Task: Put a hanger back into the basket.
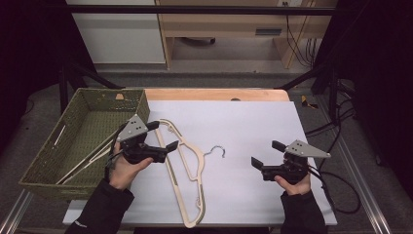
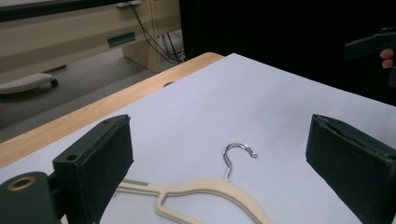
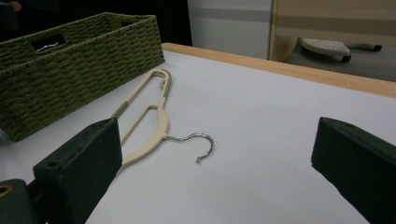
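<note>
We record one cream plastic clothes hanger (image 1: pixel 182 168) with a silver metal hook (image 1: pixel 217 150), lying flat on the white table sheet (image 1: pixel 243 122), just right of the green woven rectangular basket (image 1: pixel 53 156). Our left gripper (image 1: pixel 163 135) hovers above the hanger's upper arm, jaws spread wide, holding nothing. Our right gripper (image 1: pixel 267 153) sits well apart to the right, jaws likewise wide and empty.

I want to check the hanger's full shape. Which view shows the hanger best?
The high view: the whole hanger lies flat on the white sheet, hook to both ends. The left gripper view shows its hook and neck; the right gripper view shows hook, neck and one arm.
</note>
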`<state>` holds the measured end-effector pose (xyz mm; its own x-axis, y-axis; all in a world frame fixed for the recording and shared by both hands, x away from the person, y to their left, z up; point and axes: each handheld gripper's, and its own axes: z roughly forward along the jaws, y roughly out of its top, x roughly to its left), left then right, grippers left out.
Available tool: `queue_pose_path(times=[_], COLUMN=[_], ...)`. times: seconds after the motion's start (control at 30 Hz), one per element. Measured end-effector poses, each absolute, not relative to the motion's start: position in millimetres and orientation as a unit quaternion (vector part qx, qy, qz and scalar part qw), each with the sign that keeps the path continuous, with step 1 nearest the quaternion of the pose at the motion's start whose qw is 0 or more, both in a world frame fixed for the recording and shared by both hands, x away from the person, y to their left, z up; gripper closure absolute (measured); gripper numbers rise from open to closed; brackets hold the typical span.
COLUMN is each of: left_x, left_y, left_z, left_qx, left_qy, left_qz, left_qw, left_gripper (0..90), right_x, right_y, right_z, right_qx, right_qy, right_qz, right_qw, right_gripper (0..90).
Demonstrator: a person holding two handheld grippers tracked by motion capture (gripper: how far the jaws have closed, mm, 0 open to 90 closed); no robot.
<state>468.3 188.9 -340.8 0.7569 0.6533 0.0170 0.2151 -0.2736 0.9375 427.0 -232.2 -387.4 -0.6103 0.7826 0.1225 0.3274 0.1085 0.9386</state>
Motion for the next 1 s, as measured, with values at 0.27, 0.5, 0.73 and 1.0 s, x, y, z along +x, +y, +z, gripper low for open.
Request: queue_pose_path(times=[0.27,0.5,0.73,1.0], left_x=[483.9,499.4,512.5,526.4], left_y=[159.0,133.4,114.6,97.6], left_z=[-354.7,-375.2,-396.5,-419.3], left_qx=[0.794,0.824,0.843,0.866], left_qy=[0.271,0.259,0.258,0.252], left_qz=[0.185,0.166,0.15,0.124], left_qw=[0.512,0.476,0.447,0.413], left_gripper=[9.6,13.0,16.7,25.1], right_x=[426.5,426.3,426.2,426.5], right_y=[-232.4,-232.4,-232.9,-231.6], right_z=[-387.6,-387.4,-387.2,-387.7], right_qx=[0.385,0.382,0.381,0.381], right_qy=[0.716,0.717,0.718,0.718], right_qz=[0.545,0.545,0.544,0.545], right_qw=[0.208,0.208,0.207,0.204], right_gripper=[2.3,2.6,2.6,2.8])
